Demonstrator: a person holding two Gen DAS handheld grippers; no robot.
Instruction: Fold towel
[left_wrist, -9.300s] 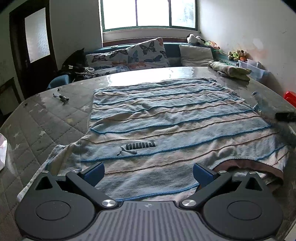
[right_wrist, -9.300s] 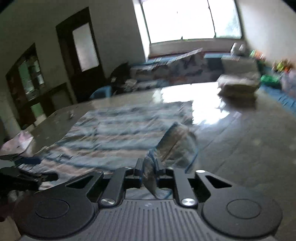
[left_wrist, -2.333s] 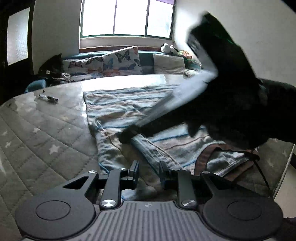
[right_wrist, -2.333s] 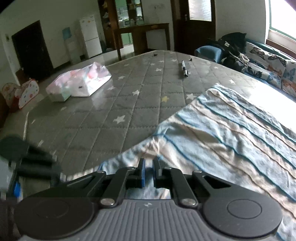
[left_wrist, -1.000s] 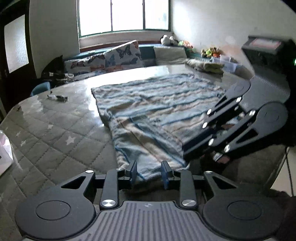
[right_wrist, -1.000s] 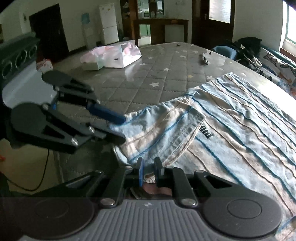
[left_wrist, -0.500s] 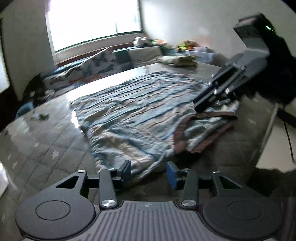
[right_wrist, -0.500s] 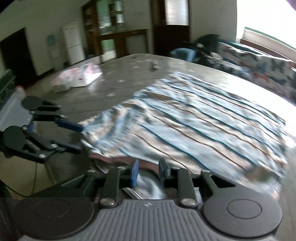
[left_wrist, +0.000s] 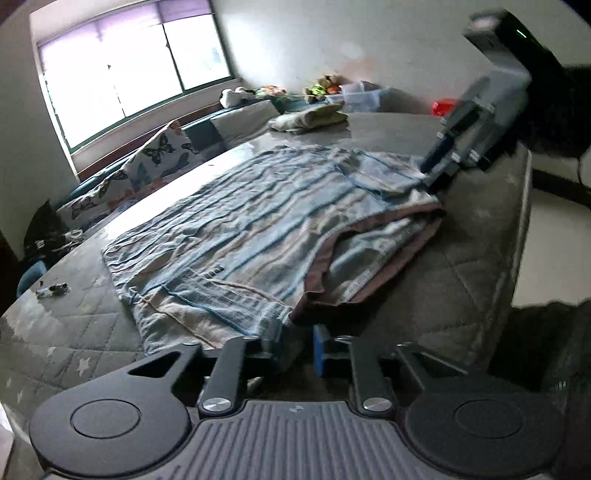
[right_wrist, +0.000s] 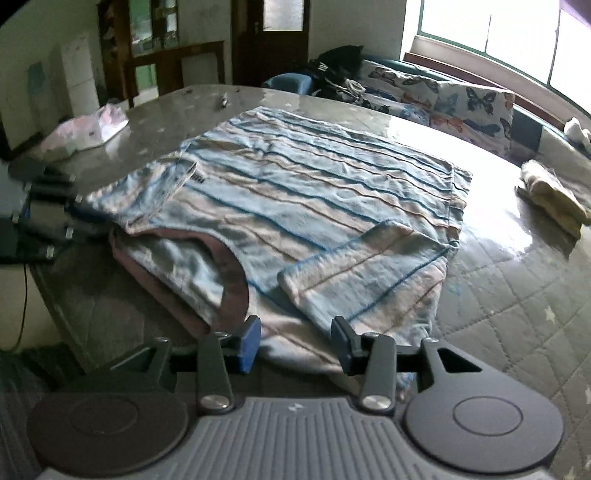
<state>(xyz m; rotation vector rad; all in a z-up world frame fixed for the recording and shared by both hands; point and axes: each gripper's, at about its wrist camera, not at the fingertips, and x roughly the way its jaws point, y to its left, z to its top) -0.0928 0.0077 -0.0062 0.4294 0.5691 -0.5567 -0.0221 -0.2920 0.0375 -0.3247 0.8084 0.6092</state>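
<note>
- While the striped towel (left_wrist: 258, 229) lay spread across the grey quilted table (left_wrist: 461, 280), its near end sat doubled over, brown hem showing along the fold (a loose, uneven fold, not a crisp one).
- From the left wrist view, the left gripper (left_wrist: 294, 343) hovered low at the towel's near corner, its blue-padded fingers (left_wrist: 320, 350) parted with a modest gap and nothing pinched between them; the cloth edge lay just beyond the tips.
- From the right wrist view, the right gripper (right_wrist: 295, 343) had its fingers spread wider, one on each side of the towel's near edge, and gripped no cloth.
- Across the table, the right gripper (left_wrist: 439, 162) also showed in the left view, at the towel's far corner, just beside or touching it (too blurred to say which).
- Likewise the left gripper (right_wrist: 55, 218) appeared at the left of the right view, dark and blurred, beside the towel's opposite corner.
- A flap of towel (right_wrist: 354, 273) lay folded back on top near the right gripper, stripes running at an angle to those beneath.
- A printed black logo (right_wrist: 197, 179) showed near the towel's left edge.
- Well apart from the towel, a folded pale cloth (right_wrist: 550, 195) rested toward the window side, and a pink-and-white bag (right_wrist: 85, 129) sat at the table's far left.
- Butterfly-print cushions (right_wrist: 461, 107) lined the bench under the window (left_wrist: 133, 70).
</note>
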